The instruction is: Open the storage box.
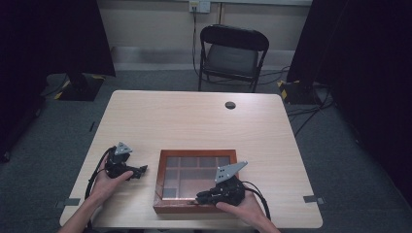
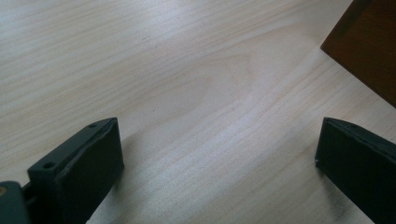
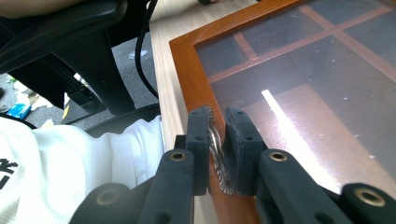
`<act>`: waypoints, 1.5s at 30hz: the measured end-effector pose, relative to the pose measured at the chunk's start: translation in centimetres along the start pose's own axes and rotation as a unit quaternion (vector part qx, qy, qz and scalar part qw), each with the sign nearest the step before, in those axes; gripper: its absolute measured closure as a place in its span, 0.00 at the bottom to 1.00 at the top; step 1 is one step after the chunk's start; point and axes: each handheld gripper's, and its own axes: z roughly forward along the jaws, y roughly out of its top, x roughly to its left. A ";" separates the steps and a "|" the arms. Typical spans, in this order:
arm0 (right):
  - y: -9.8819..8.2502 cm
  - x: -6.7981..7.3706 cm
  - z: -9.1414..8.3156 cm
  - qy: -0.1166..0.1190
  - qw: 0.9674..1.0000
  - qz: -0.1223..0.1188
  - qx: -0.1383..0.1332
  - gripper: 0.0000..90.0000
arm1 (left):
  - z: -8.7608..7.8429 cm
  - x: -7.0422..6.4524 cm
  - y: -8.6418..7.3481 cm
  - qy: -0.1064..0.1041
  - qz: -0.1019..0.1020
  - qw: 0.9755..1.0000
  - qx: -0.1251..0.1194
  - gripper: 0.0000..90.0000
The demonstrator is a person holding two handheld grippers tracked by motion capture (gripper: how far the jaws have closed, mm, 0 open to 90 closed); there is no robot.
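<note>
On the near half of the pale wooden surface (image 1: 194, 121): a shallow brown wooden box (image 1: 195, 181) with a glass lid divided into panes by thin wooden strips, lying flat and close to the front edge. At the box's near rim, right gripper (image 1: 199, 199) lying low across the near right corner, grey three-cornered plate on top, hand behind it at the surface's front edge. Seen along the right gripper's own jaws (image 3: 218, 135): jaws drawn together and clamped on a small ornate metal handle (image 3: 217, 154), silver and scalloped, fixed at the lid's near frame; pads pressing it from both sides, glass panes and a bright reflected streak stretching away beyond. White sleeve (image 3: 70, 154) and black chair parts off to the left of that view, below the surface's edge.

Left of the box and apart from it: left gripper (image 1: 142, 170) resting on bare wood, held in the left hand, cable looping back toward the forearm. From its own camera (image 2: 219, 154): jaws wide apart, nothing between them but wood grain, a corner of the brown box at upper right. Beyond the far edge of the surface: a black folding chair (image 1: 233, 53) on grey carpet. Near that far edge, a small dark round hole (image 1: 230, 105).
</note>
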 end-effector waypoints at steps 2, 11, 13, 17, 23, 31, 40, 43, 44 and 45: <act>-0.1 0.1 0.2 -0.001 1.000 -0.005 0.006 0.91 | 0.0 -0.1 0.0 0.001 -0.003 1.000 0.002 0.00; -0.3 0.2 0.8 -0.008 1.000 -0.022 0.016 0.91 | -0.2 -0.1 0.1 0.003 -0.007 1.000 0.002 0.05; -0.3 0.3 0.8 -0.010 1.000 -0.023 0.014 0.91 | -0.4 -0.1 0.1 0.003 -0.005 1.000 0.001 0.09; -0.1 0.3 0.8 -0.009 0.999 -0.030 0.021 0.91 | -0.6 -0.1 0.2 -0.010 -0.009 1.000 -0.003 0.17; 0.3 0.3 0.8 -0.006 0.999 -0.039 0.032 0.92 | -0.8 -0.9 0.5 -0.034 -0.004 0.999 -0.004 0.18; 0.6 0.3 0.6 -0.003 0.999 -0.040 0.032 0.92 | -1.4 -1.3 0.8 -0.053 0.004 0.998 -0.015 0.19; 1.7 0.1 -0.5 0.008 0.999 -0.042 0.025 0.92 | -2.2 -1.8 1.4 -0.085 0.004 0.996 -0.028 0.19; 2.0 0.0 -0.7 0.012 0.999 -0.035 0.024 0.92 | -2.3 -1.9 1.5 -0.095 0.002 0.995 -0.030 0.18; 2.1 0.0 -0.7 0.011 0.999 -0.036 0.027 0.92 | -2.4 -2.0 1.6 -0.106 0.004 0.994 -0.031 0.18; 2.1 0.0 -0.7 0.011 0.999 -0.035 0.028 0.92 | -2.5 -2.2 1.7 -0.106 0.004 0.994 -0.034 0.18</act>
